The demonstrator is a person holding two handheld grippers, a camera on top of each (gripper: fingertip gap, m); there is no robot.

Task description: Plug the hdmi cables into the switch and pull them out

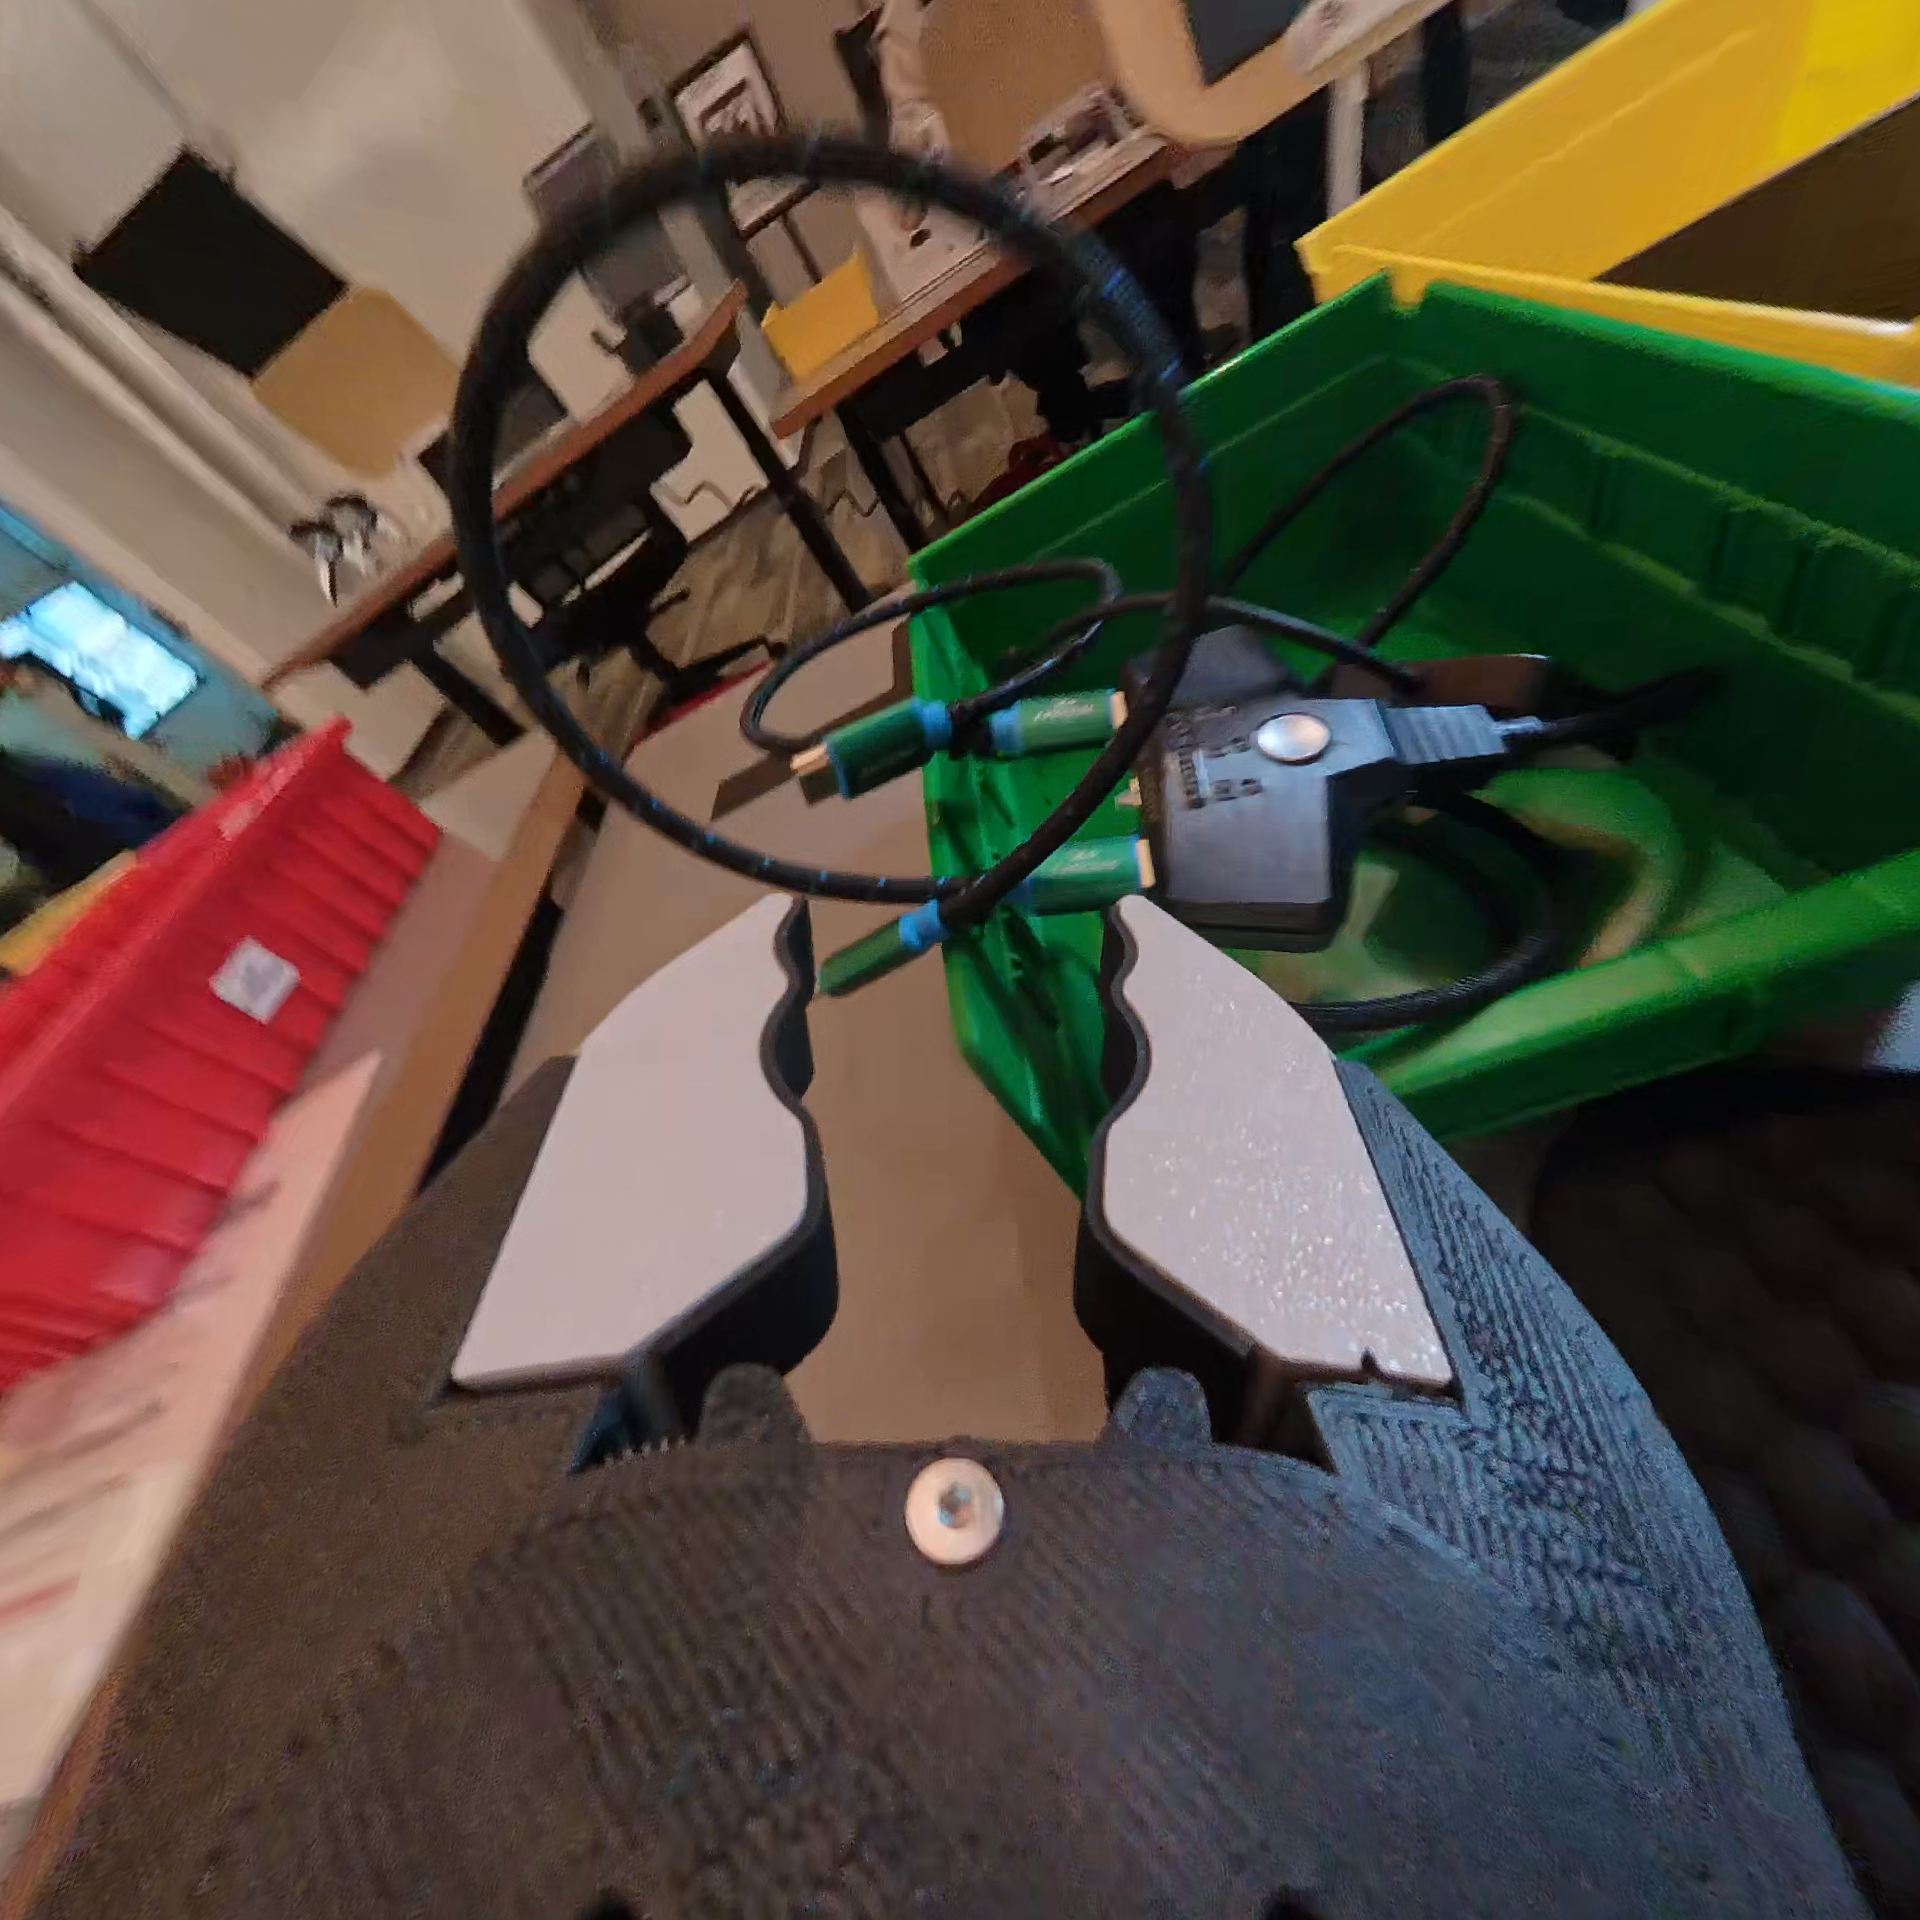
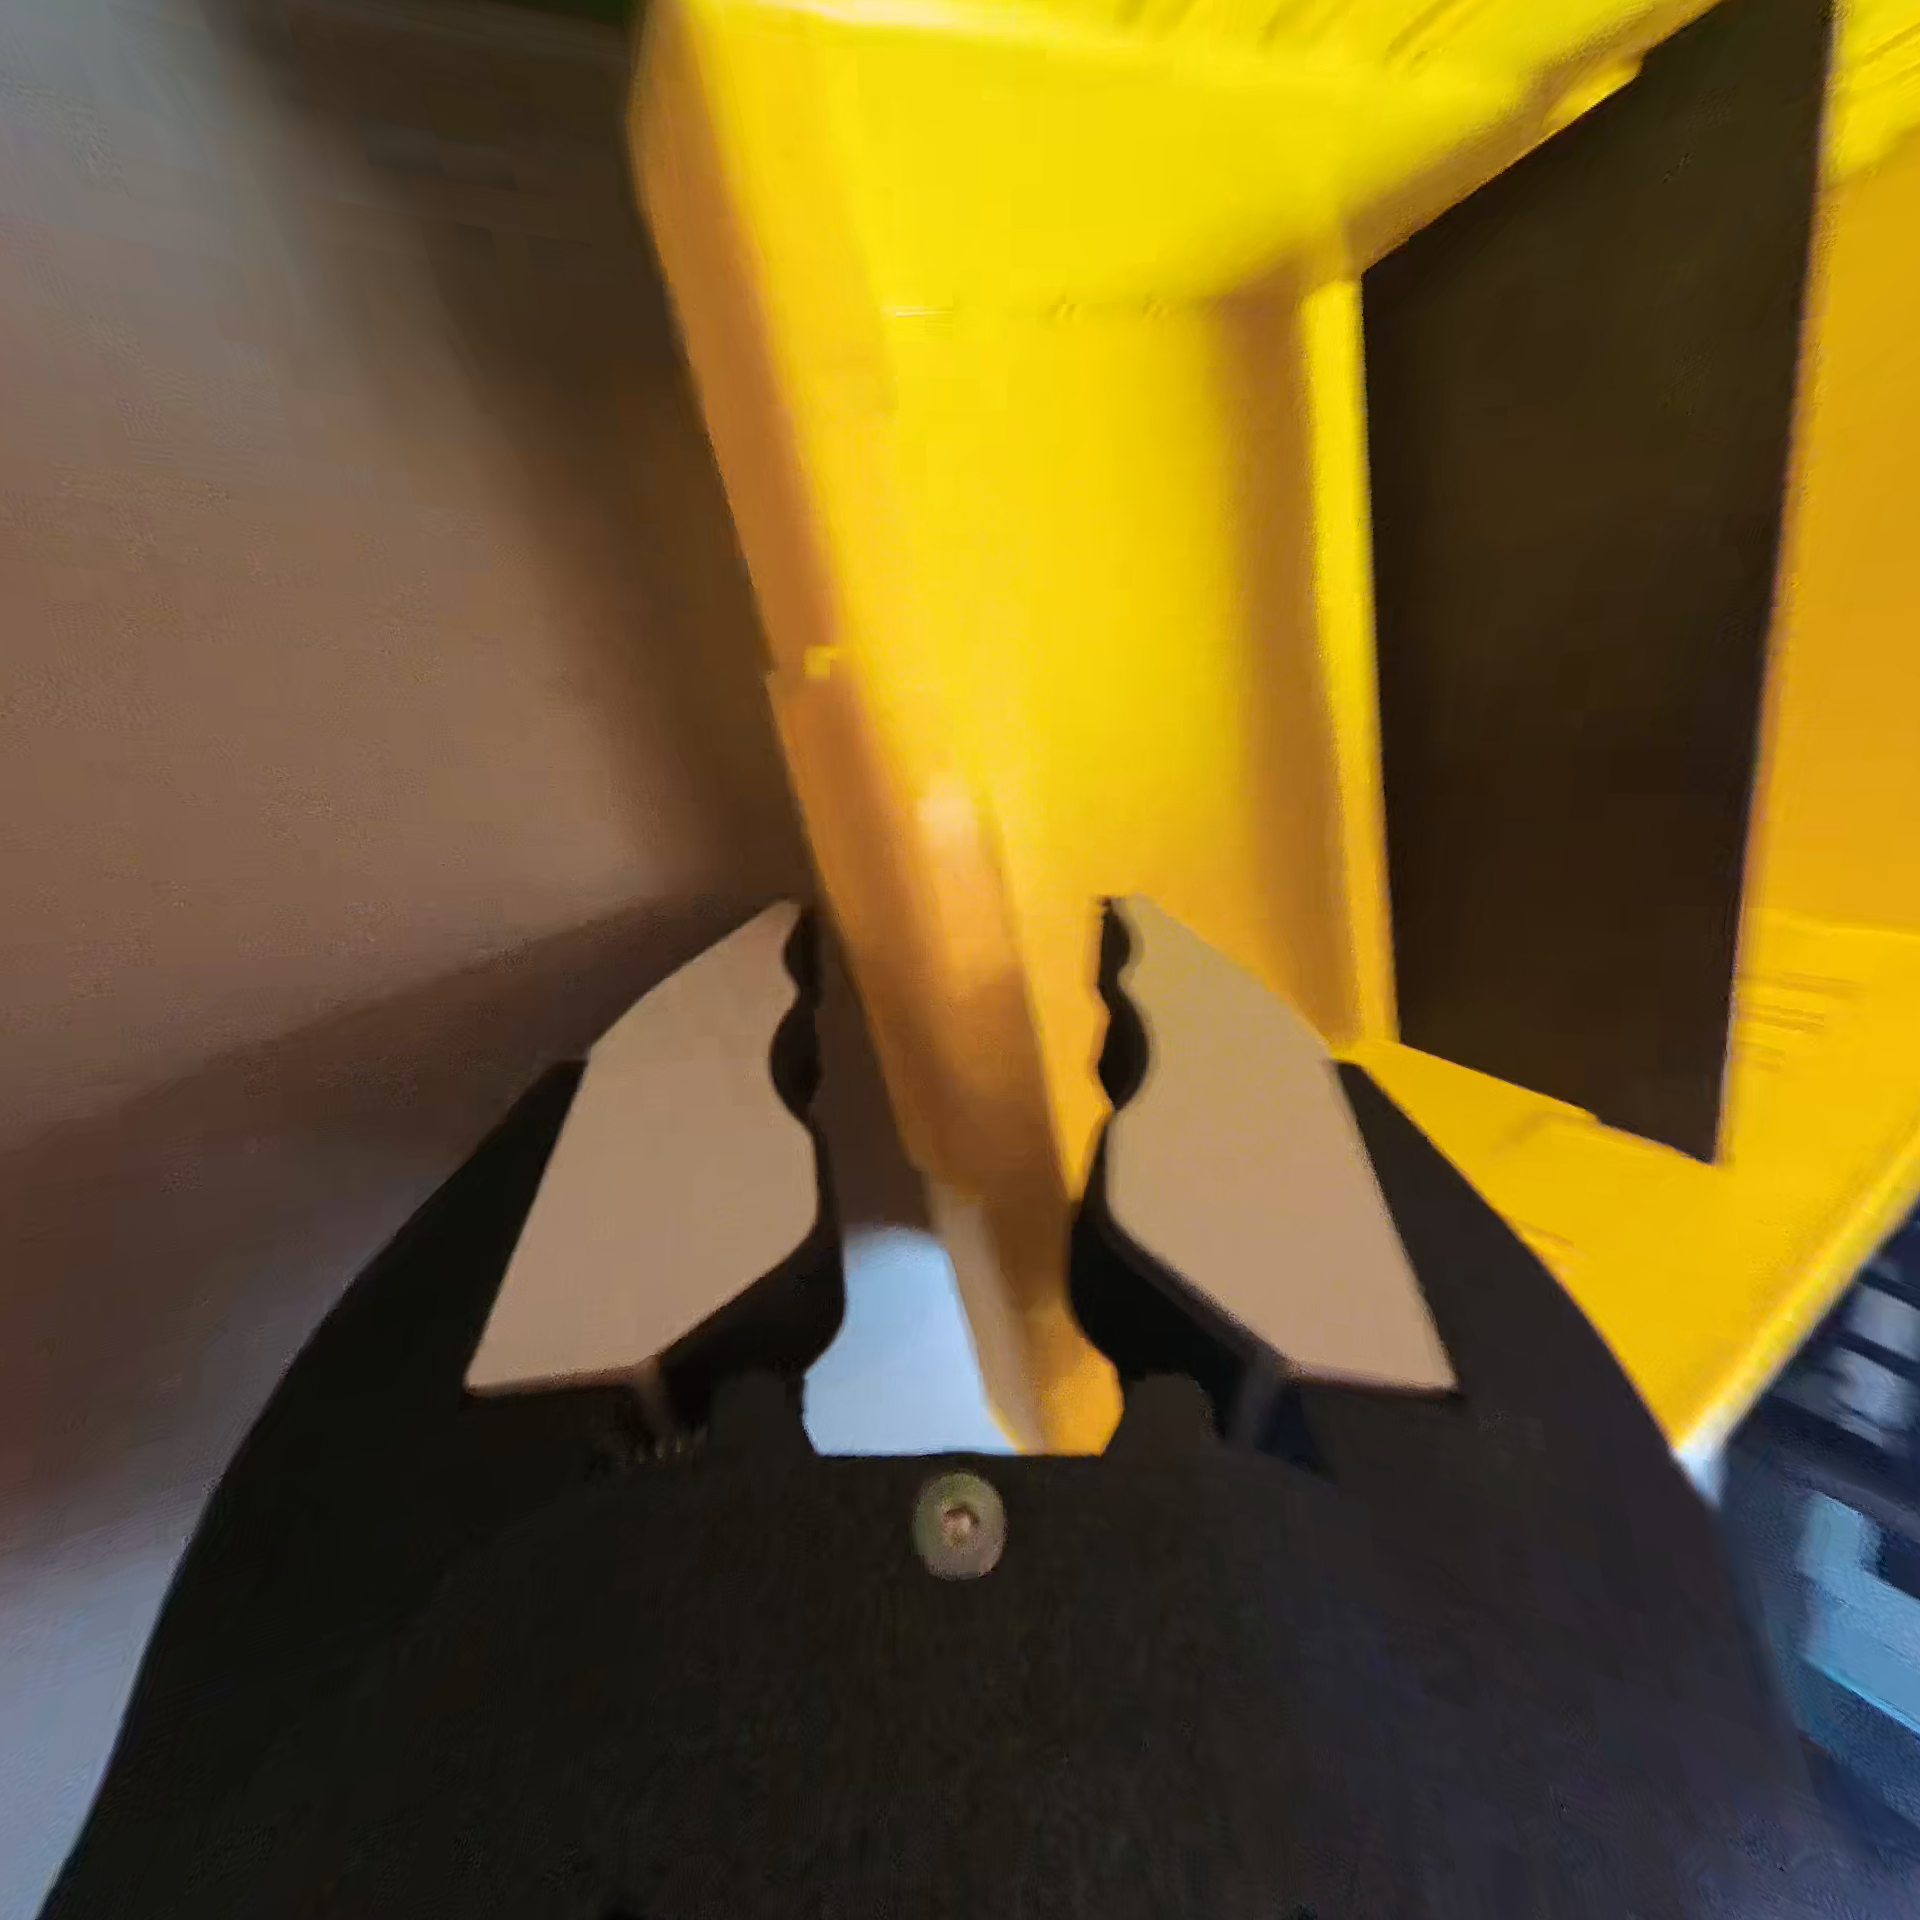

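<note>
Left wrist view. Far left: red bin, ribbed wall, a small grey sticker on it, sitting on the brown tabletop. Behind it, blurred room with desks; detail not readable.

Centre: left gripper with fingers apart, nothing between them; bare tabletop shows through the gap. Just beyond the tips, a free green connector with a blue collar hangs off the near-left wall of the green bin. From it a black braided HDMI cable rises in one large loop above the bin edge. A second free green connector sticks out to the left over the same wall, higher up, on a thinner black cable.

Right of centre: the black switch lies inside the green bin, round silver button on top. Two green plugs are seated in its left face; a black lead leaves its right end. Further black cable coils on the bin floor under it.

Far right: yellow bin behind the green bin, touching or just beside it; cannot tell which.

Right wrist view, heavily blurred. Right gripper, fingers apart, gripping nothing. A yellow bin corner fills the view ahead and runs down between the fingers; contact cannot be judged. Brown surface to the left.
</note>
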